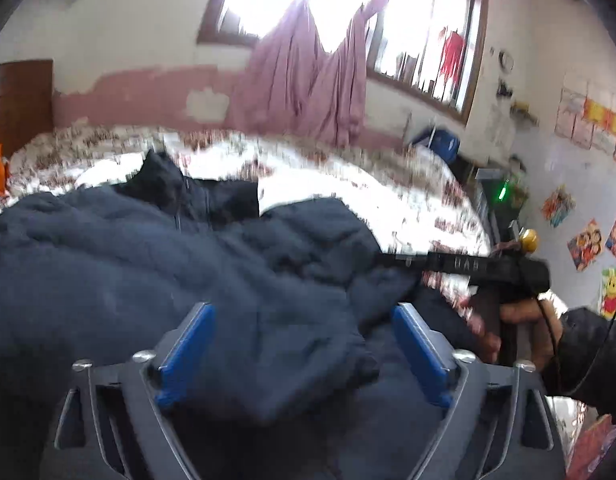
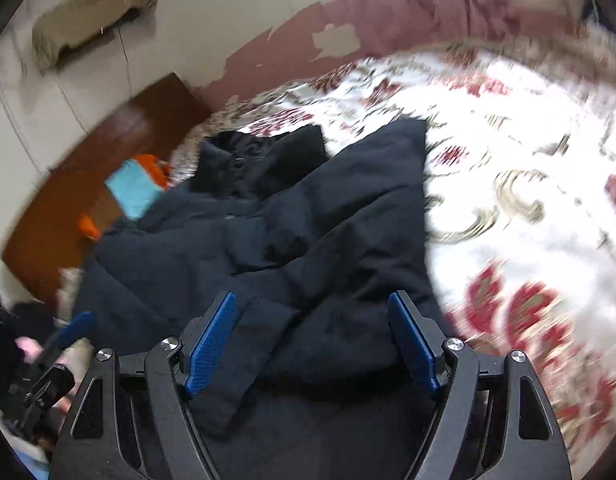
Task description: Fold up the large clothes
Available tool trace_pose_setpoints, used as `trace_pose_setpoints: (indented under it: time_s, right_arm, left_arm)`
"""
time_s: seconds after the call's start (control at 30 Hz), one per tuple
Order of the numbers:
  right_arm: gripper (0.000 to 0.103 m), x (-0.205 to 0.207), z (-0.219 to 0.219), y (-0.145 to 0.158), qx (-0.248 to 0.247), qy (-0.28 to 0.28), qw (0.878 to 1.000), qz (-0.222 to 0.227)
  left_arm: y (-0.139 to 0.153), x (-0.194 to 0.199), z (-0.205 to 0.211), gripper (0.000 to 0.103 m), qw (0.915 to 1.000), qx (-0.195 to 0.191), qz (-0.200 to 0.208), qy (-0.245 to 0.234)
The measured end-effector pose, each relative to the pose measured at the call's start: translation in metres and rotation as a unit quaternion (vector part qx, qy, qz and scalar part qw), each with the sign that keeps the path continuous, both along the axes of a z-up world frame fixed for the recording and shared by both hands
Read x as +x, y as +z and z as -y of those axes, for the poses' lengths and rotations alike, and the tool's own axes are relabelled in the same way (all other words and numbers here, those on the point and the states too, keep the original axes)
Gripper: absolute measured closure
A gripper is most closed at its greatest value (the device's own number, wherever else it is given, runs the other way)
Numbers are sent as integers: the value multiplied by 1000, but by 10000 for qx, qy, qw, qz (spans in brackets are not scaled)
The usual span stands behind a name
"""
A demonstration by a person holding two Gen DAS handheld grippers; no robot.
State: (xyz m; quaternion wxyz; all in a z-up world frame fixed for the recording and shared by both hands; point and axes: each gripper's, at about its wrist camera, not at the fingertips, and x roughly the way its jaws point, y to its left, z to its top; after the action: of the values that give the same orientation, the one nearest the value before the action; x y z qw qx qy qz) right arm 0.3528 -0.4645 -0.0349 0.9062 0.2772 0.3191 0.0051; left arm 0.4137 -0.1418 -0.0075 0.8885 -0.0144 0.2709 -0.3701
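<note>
A dark navy padded jacket (image 2: 292, 216) lies rumpled on a bed (image 2: 527, 152) with a white and red floral cover, collar toward the wooden headboard (image 2: 68, 184). The left tool (image 1: 304, 344) has its blue pads spread wide over the jacket, pinching nothing. The right tool (image 2: 311, 336) is likewise spread above the fabric, its pads clear of it. No containers are visible.

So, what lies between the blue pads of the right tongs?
Dark navy padded jacket fabric lies between the open right tongs, seen in the right wrist view.
</note>
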Motion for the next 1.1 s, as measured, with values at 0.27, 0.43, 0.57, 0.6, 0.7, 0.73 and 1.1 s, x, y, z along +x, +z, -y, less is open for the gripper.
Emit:
trace_pose_setpoints:
  time_s: [0.27, 0.43, 0.57, 0.6, 0.7, 0.73, 1.1]
  right_arm:
    - [30, 1, -29, -13, 715, 707, 9948, -149]
    - [30, 18, -59, -31, 440, 735, 9906, -1064]
    - [30, 27, -73, -39, 564, 668, 9888, -1208]
    - [37, 27, -74, -41, 712, 658, 9880, -1201]
    - [66, 28, -77, -45, 1057, 629, 9839, -1296]
    - [80, 26, -77, -46, 1085, 567, 9837, -1316]
    - [94, -11, -67, 43, 54, -19, 9999, -124]
  left_arm:
    - [33, 10, -51, 10, 9943, -345, 274, 972]
    - [40, 26, -111, 6, 9650, -288, 217, 2597]
    - [30, 39, -160, 6, 9406, -572, -293, 3334]
    - [26, 42, -172, 6, 9350, -653, -434, 3458]
    - [17, 47, -191, 6, 9257, -655, -608, 3676]
    - [15, 48, -197, 6, 9226, -637, -652, 3748]
    - [4, 53, -223, 6, 9130, -870, -854, 3893]
